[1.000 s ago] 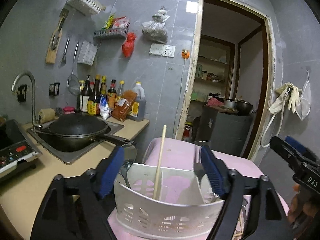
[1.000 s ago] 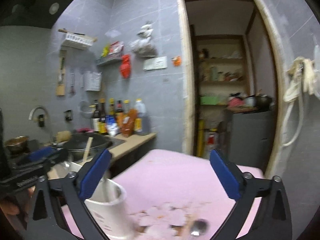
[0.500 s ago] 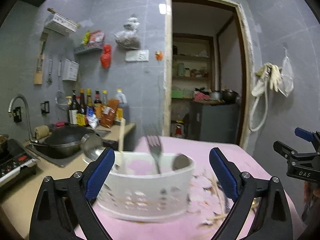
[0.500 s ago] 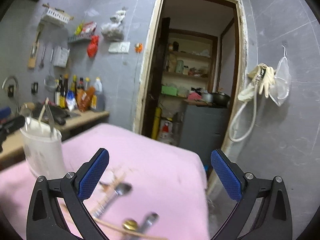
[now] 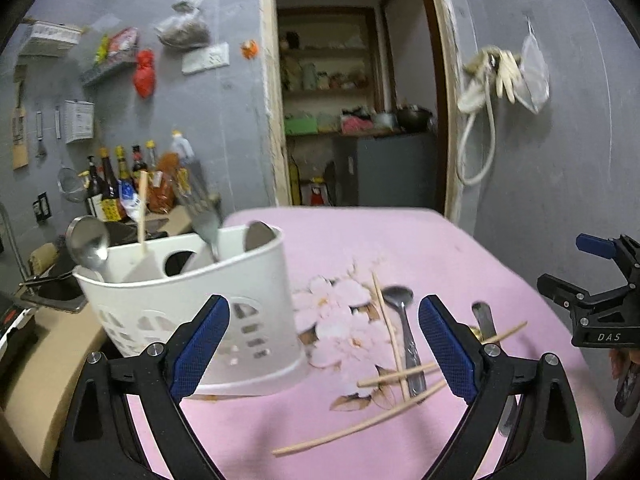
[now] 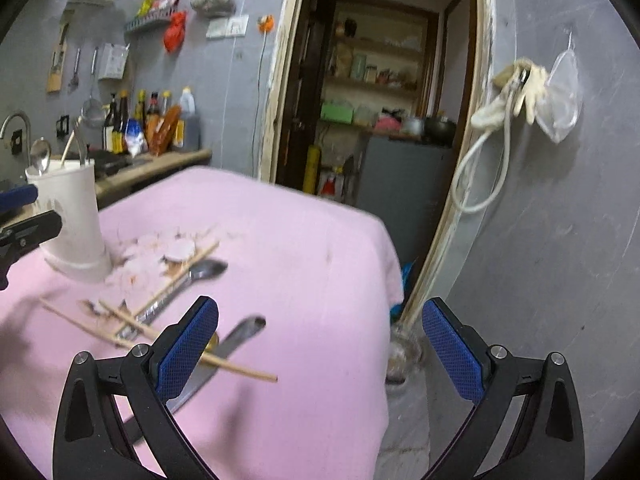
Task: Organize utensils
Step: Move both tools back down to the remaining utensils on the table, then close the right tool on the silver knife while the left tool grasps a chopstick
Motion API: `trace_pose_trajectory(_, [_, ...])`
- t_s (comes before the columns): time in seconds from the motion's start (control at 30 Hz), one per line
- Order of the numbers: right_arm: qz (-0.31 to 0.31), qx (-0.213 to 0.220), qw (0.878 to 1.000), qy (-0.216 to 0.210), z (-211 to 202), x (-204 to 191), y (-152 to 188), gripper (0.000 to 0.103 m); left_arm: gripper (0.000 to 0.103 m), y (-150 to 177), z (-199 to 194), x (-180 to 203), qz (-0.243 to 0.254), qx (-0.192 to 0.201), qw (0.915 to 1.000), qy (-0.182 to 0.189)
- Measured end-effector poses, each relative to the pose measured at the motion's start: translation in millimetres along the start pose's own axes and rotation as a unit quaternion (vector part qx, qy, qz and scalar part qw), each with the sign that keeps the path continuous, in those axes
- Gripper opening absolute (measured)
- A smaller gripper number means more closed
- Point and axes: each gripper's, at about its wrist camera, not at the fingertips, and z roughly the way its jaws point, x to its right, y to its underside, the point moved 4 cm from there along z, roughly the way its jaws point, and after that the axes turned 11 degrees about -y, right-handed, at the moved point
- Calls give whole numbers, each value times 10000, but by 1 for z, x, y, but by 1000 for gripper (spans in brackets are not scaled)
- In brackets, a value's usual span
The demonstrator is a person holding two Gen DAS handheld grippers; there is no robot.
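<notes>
A white utensil holder [image 5: 192, 312] stands on the pink tablecloth [image 5: 360, 240], left of my left gripper [image 5: 323, 304]. It holds two spoons, a fork and a chopstick. The left gripper is open with only cloth between its fingers. Loose on the cloth lie a spoon [image 5: 404, 320], several chopsticks [image 5: 360, 426] and a knife [image 5: 484, 320]. In the right wrist view the holder [image 6: 76, 216] is far left, and the spoon [image 6: 192, 280] and knife [image 6: 224, 348] lie near my right gripper [image 6: 321, 302]. It is open and empty, its left finger above the knife and a chopstick [image 6: 240, 368].
A kitchen counter with bottles [image 5: 120, 184] and a sink runs behind the holder on the left. An open doorway [image 5: 352, 120] with a grey cabinet lies straight ahead. The table's right edge [image 6: 384, 280] drops to the floor by the wall, where a hose and gloves [image 5: 492, 68] hang.
The left gripper's fingers flanked the holder a second ago; they have opened and drawn back, leaving it on the cloth. Both grippers swung right and down toward the loose utensils.
</notes>
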Motion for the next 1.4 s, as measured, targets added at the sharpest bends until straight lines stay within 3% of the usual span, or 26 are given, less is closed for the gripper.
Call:
trace_pose_trajectory(0.2, [216, -437, 9979, -432, 16, 5, 12, 102, 92, 8, 28, 24, 292, -657, 9971, 264])
trace_pose_trajectory(0.27, [236, -533, 9969, -526, 21, 4, 14, 97, 91, 10, 38, 30, 359, -842, 9953, 311])
trace_pose_trajectory(0.53, [220, -1018, 9906, -886, 46, 1, 21, 63, 61, 18, 89, 49, 460, -1741, 9821, 548])
trace_pose_trajectory(0.6, [197, -1071, 9899, -903, 49, 1, 22, 61, 45, 20, 104, 52, 375, -1991, 9772, 641])
trace_pose_trajectory(0.67, [172, -1111, 9895, -913, 52, 1, 22, 55, 39, 21, 115, 55, 380, -2159, 9733, 681])
trace_pose_trajectory(0.9, [47, -1298, 9854, -1103, 62, -4, 22, 41, 36, 21, 135, 56, 326, -2335, 9691, 721])
trace_pose_trajectory(1.13, [45, -1435, 9800, -1377, 73, -12, 16, 34, 32, 18, 150, 59, 268, -2457, 9656, 810])
trace_pose_trajectory(1.4, [274, -1747, 9753, -1324, 88, -17, 12, 35, 9, 20, 151, 60, 513, -2480, 9658, 553])
